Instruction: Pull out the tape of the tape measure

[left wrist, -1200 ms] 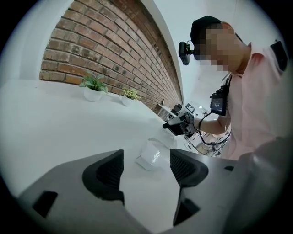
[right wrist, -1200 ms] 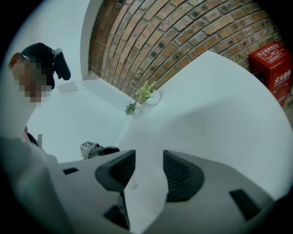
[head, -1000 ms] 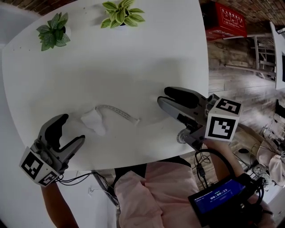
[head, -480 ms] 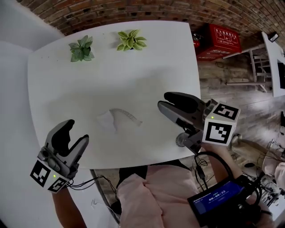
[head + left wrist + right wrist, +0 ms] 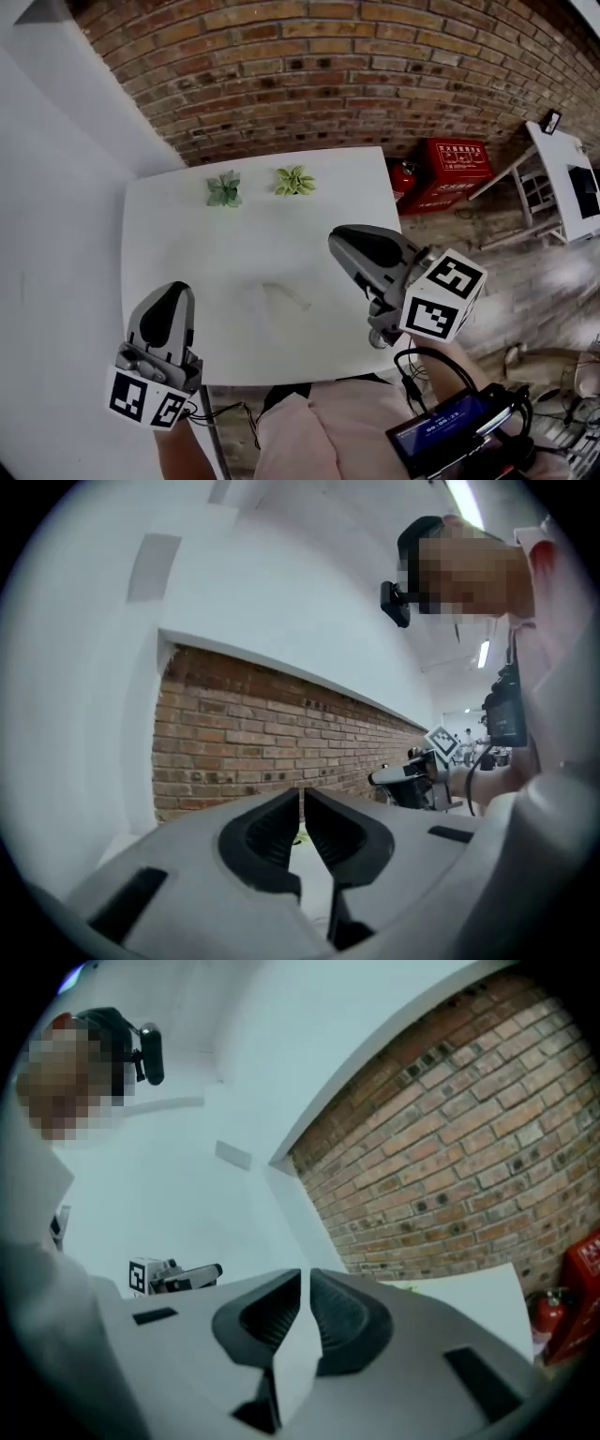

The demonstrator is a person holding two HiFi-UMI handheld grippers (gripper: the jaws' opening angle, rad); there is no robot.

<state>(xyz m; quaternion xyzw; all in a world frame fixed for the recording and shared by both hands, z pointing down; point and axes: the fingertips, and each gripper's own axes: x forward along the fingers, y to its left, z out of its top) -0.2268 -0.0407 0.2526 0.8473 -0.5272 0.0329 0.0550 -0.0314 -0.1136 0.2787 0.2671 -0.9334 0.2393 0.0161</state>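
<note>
The tape measure (image 5: 284,296) lies faint and small on the white table (image 5: 187,244), a short strip of tape drawn out of its pale case. Both grippers are lifted well above the table. In the head view my left gripper (image 5: 175,293) hangs over the table's near left corner, and my right gripper (image 5: 341,241) over its right edge. Both pairs of jaws are closing, almost together, with nothing between them. The left gripper view (image 5: 302,795) and the right gripper view (image 5: 306,1277) look out at the brick wall (image 5: 309,75), not at the tape measure.
Two small potted plants (image 5: 223,189) (image 5: 295,180) stand at the table's far edge. A red box (image 5: 448,169) sits on the floor by the wall, with white furniture (image 5: 562,169) at the far right. A screen device (image 5: 448,424) hangs by the person's waist.
The head view has pulled back and tilted up, bringing the brick wall into sight. Both grippers rose away from the tape measure, and their jaws went from wide apart to nearly together.
</note>
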